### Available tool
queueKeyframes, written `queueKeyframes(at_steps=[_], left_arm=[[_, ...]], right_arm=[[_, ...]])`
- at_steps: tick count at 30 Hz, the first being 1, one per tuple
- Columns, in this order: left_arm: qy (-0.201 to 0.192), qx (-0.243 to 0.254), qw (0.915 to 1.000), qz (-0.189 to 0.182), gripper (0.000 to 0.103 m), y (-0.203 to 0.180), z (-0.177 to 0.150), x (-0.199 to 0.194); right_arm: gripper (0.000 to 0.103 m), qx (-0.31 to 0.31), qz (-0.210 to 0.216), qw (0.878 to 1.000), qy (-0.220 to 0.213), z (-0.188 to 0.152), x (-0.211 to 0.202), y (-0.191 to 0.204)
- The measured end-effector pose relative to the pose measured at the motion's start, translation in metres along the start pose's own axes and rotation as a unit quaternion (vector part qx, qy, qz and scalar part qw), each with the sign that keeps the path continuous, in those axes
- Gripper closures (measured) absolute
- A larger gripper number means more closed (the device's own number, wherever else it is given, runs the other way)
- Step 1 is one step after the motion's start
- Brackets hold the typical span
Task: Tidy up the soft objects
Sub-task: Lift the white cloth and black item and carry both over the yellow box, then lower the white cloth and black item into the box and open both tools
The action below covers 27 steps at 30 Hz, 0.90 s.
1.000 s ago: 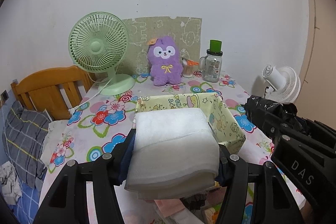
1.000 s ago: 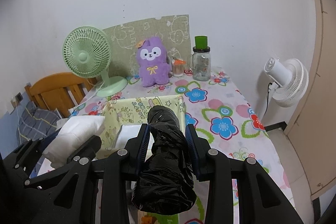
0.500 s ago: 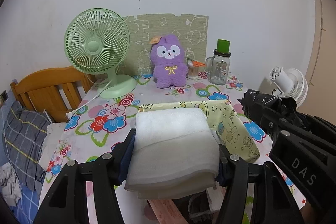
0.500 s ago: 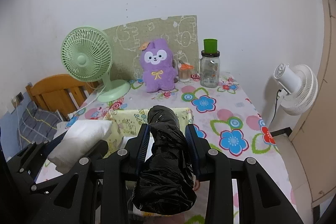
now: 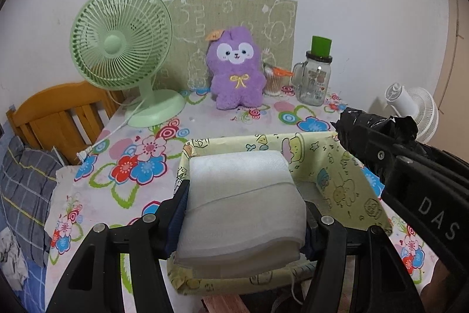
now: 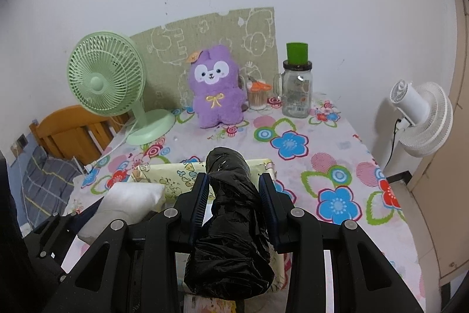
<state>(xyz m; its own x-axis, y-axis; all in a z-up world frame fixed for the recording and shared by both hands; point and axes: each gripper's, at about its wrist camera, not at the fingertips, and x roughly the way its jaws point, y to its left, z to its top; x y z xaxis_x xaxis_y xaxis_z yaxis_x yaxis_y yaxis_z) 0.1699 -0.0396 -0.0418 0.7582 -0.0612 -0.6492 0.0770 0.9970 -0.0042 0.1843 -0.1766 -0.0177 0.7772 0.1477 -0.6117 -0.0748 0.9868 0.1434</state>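
Note:
My left gripper (image 5: 244,192) is shut on a folded white foam pad (image 5: 240,207) and holds it over the near part of a yellow cartoon-print fabric bin (image 5: 340,175). My right gripper (image 6: 234,184) is shut on a rolled black plastic bag (image 6: 231,213), held above the same bin (image 6: 173,175). The black roll also shows at the right of the left wrist view (image 5: 372,125), and the white pad at the lower left of the right wrist view (image 6: 129,204). A purple plush rabbit (image 5: 234,72) sits at the back of the table.
On the floral tablecloth (image 5: 146,154) stand a green desk fan (image 5: 123,49), a glass jar with a green lid (image 5: 316,75) and a cup of cotton swabs (image 5: 272,81). A wooden chair (image 5: 58,110) is at the left, a white fan (image 6: 419,113) at the right.
Both grippers have moved forward and down towards the table with their loads. The bin now lies right beneath them, and the fan and plush look closer.

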Motion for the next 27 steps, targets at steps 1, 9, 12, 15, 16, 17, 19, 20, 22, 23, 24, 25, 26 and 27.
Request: queueKeyframes(at_steps=[1, 9, 12, 15, 16, 17, 19, 20, 22, 23, 24, 25, 26, 27], left_arm=[[0.003, -0.001, 1.0000, 0.000, 0.038, 0.000, 0.000, 0.004], [0.028, 0.002, 0.9996, 0.005, 0.034, 0.001, -0.003, 0.027], [0.036, -0.002, 0.9993, 0.006, 0.026, 0.003, -0.004, 0.033], [0.041, -0.004, 0.9991, 0.001, 0.021, 0.005, -0.004, 0.036], [0.042, -0.003, 0.9991, -0.001, 0.019, 0.005, -0.004, 0.036], [0.043, 0.000, 0.9991, -0.002, 0.017, 0.004, -0.004, 0.036], [0.043, 0.005, 0.9991, -0.002, 0.016, 0.002, -0.005, 0.035], [0.041, 0.007, 0.9991, -0.001, 0.014, 0.000, -0.005, 0.034], [0.038, 0.009, 0.9992, 0.001, 0.011, -0.001, -0.005, 0.031], [0.037, 0.009, 0.9993, 0.001, 0.010, -0.001, -0.006, 0.030], [0.035, 0.009, 0.9994, 0.000, 0.009, -0.001, -0.006, 0.028], [0.033, 0.010, 0.9994, 0.000, 0.008, -0.002, -0.006, 0.027], [0.031, 0.012, 0.9994, 0.005, 0.008, -0.003, -0.007, 0.024], [0.029, 0.012, 0.9995, 0.007, 0.007, -0.003, -0.007, 0.023]], right_arm=[[0.064, 0.000, 0.000, 1.000, 0.006, 0.000, 0.006, 0.000], [0.064, -0.004, -0.011, 1.000, 0.024, -0.002, 0.033, -0.001], [0.062, -0.007, -0.022, 0.999, 0.033, -0.003, 0.045, 0.000], [0.037, -0.007, -0.034, 0.998, 0.051, -0.007, 0.055, -0.001], [0.030, -0.008, -0.033, 0.998, 0.047, -0.008, 0.055, 0.000], [0.026, -0.009, -0.032, 0.999, 0.040, -0.009, 0.053, 0.000], [0.012, -0.011, -0.035, 0.999, 0.028, -0.010, 0.048, 0.001], [0.010, -0.013, -0.038, 0.999, 0.021, -0.010, 0.045, 0.001], [0.009, -0.014, -0.038, 0.999, 0.015, -0.010, 0.040, 0.002], [0.009, -0.015, -0.036, 0.999, 0.016, -0.011, 0.038, 0.002], [0.009, -0.015, -0.036, 0.999, 0.017, -0.011, 0.037, 0.001], [0.008, -0.016, -0.036, 0.999, 0.017, -0.011, 0.036, 0.002], [0.008, -0.016, -0.036, 0.999, 0.017, -0.012, 0.033, 0.001], [0.008, -0.016, -0.037, 0.999, 0.016, -0.012, 0.032, 0.001]])
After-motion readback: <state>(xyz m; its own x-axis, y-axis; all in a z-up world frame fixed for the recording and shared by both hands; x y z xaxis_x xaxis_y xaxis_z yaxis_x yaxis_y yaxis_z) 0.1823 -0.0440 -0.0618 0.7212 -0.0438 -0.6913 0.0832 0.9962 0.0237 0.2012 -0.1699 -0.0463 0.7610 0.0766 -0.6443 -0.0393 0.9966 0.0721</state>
